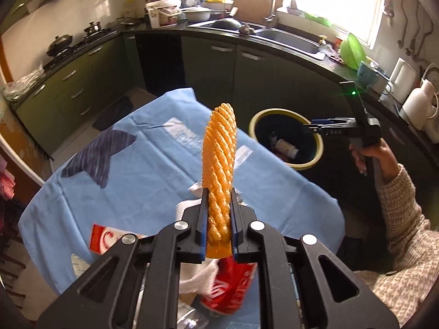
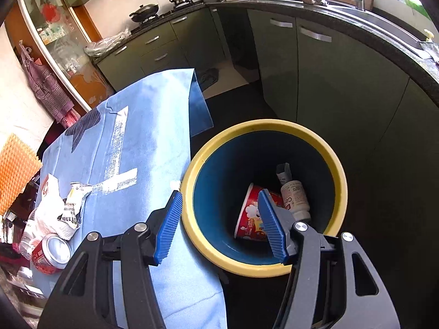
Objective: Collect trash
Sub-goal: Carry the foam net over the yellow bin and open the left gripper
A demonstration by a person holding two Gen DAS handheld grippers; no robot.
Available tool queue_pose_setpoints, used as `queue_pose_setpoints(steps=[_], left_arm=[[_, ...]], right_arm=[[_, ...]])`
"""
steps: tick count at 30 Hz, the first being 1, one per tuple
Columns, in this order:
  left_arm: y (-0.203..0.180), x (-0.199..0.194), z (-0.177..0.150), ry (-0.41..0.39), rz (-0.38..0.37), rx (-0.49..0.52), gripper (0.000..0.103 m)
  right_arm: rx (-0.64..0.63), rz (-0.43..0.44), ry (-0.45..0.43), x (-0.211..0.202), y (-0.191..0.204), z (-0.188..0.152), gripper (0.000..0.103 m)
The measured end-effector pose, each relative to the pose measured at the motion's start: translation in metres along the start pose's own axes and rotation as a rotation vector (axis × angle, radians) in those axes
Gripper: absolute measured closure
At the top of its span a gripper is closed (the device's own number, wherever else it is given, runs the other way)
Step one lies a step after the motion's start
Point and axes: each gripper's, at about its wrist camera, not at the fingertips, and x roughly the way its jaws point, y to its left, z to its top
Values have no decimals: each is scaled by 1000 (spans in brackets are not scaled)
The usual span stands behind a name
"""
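- Left hand-held gripper (image 1: pixel 218 213) — jaws drawn narrow on the lower end of an orange foam net sleeve (image 1: pixel 219 153), which stands upright between the pads and rises well above the fingertips, clear of the tabletop (image 1: pixel 153 148).
- Right hand-held gripper (image 2: pixel 219 219) — jaws parted about halfway with nothing between them; it hangs over the near rim of the bin (image 2: pixel 263 126), pointing down into it.
- Bin, yellow-rimmed and blue inside, stands on the floor just beside the tabletop's right edge; a red paper cup (image 2: pixel 248 219) and a white bottle (image 2: pixel 295 200) already lie at its bottom.
- Step in hand, as judged: carry the sleeve across to the bin and drop it there.
- To do it well, keep the pinch firm near the sleeve's base — the foam is light and springy and could slip or tip sideways if the pads ease early.
- Bring the sleeve's whole length over the bin's mouth before opening, since its tall free end could catch the rim and fall outside.
- Keep the right hand-held gripper out of the drop path; both meet at the same opening.
- Left to collect on the blue cloth: a red can (image 2: pixel 50 255), crumpled white tissue (image 2: pixel 53 219) and a small wrapper (image 2: pixel 74 205), bunched near the tabletop's near-left corner.
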Motion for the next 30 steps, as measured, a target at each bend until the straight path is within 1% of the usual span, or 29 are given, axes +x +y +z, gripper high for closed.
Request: queue_pose_setpoints(steps=[4, 8, 11, 14, 15, 16, 17, 18, 19, 21, 22, 24, 25, 27, 29, 30], left_arm=[[-52, 41, 50, 43, -72, 90, 91], [-104, 105, 92, 124, -158, 127, 91], [-136, 153, 114, 166, -178, 147, 91], [-157, 198, 129, 199, -164, 148, 91], [-162, 211, 133, 211, -155, 145, 88], [-166, 225, 136, 221, -136, 143, 83], [-169, 236, 138, 229, -113, 144, 75], [-170, 245, 138, 236, -92, 142, 51], [-171, 252, 139, 231, -74, 137, 38], [-169, 255, 140, 227, -61, 135, 38], [-167, 253, 141, 227, -69, 126, 38], [-159, 240, 141, 212, -80, 102, 38], [-153, 227, 140, 194, -94, 89, 38], [-137, 195, 138, 133, -109, 63, 38], [-118, 154, 131, 48, -120, 30, 33], [-108, 133, 126, 6, -119, 15, 28]], right_arm=[[9, -53, -50, -24, -19, -12, 46], [44, -100, -90, -51, -48, -30, 46], [70, -119, -104, -68, -69, -44, 46], [93, -138, -112, -82, -87, -57, 46], [101, -142, -116, -87, -92, -61, 46], [107, -144, -116, -90, -97, -64, 46], [112, -143, -116, -93, -101, -66, 46], [116, -141, -121, -97, -104, -67, 46], [120, -138, -126, -99, -106, -68, 46], [122, -133, -128, -99, -107, -68, 45], [119, -130, -129, -99, -106, -67, 45], [110, -121, -130, -98, -101, -64, 45], [104, -114, -131, -97, -96, -62, 45], [82, -90, -139, -95, -81, -56, 45], [45, -62, -141, -91, -58, -50, 45], [21, -46, -139, -87, -45, -47, 45]])
